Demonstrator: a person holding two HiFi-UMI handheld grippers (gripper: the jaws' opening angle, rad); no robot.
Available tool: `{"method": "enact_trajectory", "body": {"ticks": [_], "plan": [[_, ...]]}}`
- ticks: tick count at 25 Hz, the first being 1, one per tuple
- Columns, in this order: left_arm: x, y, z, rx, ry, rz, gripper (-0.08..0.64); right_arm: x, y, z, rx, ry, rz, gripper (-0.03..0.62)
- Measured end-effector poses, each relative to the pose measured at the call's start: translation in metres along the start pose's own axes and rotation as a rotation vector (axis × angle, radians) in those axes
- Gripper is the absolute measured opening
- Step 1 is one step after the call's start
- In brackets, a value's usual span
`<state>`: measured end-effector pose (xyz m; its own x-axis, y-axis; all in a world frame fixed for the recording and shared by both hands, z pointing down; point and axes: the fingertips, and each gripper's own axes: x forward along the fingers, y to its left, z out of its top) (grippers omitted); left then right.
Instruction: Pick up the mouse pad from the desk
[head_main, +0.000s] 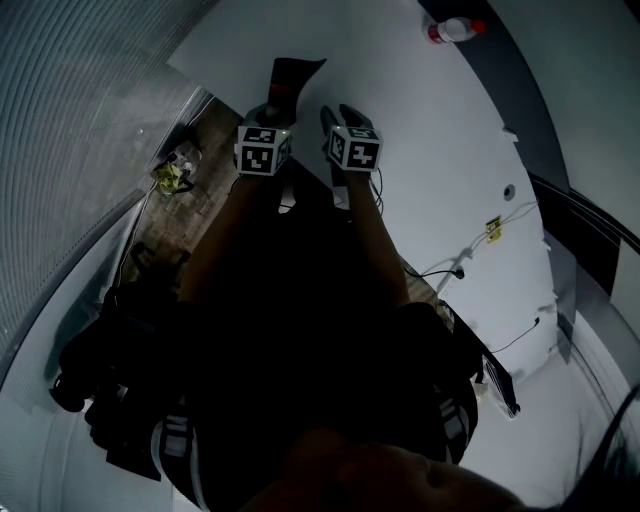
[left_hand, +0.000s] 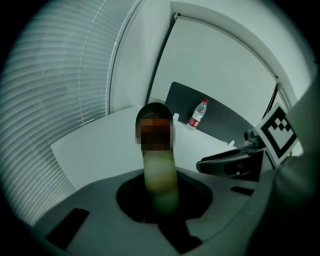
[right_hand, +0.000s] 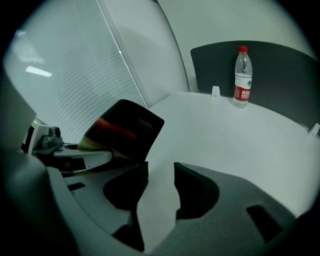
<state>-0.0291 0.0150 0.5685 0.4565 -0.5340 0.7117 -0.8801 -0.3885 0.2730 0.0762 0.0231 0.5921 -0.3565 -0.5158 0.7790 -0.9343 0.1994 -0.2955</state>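
We judge the pick-up to be at its lifting step, with the grab itself done. The left gripper (left_hand: 161, 200) is clenched on one edge of the mouse pad (right_hand: 125, 131). In the left gripper view the pad runs edge-on out from between the jaws as a thin strip. In the right gripper view its dark face stands tilted upward, and it seems clear of the white tabletop (right_hand: 225, 145), though we cannot see its lowest edge. From the head view the pad sits above the near left edge of the tabletop, close to the corner by the blinds. The right gripper (right_hand: 156, 182) is just beside it with its jaws apart and only bare tabletop between them, so it carries nothing. A water bottle (right_hand: 242, 75) stands well apart at the far edge, in front of a dark panel (right_hand: 280, 70), and is not in the way. As we see it, the next move calls for a steady clench while the pad comes fully away from the tabletop. Held by one edge alone, a soft pad may droop or slip, so the free right gripper could steady its loose side if needed.
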Motion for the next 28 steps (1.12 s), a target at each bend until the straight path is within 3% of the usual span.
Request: {"method": "enact_trajectory", "body": {"ticks": [12,28], "plan": [[-0.041,-0.007,0.030,0.036,-0.080,-0.014,0.028,-0.033,0.003,0.022,-0.008,-0.088,-0.033,0.029],[-0.074,-0.018,0.066,0.066,-0.164,-0.059,0.028,-0.061,0.009,0.046,-0.014,-0.171,-0.076,0.003]]}}
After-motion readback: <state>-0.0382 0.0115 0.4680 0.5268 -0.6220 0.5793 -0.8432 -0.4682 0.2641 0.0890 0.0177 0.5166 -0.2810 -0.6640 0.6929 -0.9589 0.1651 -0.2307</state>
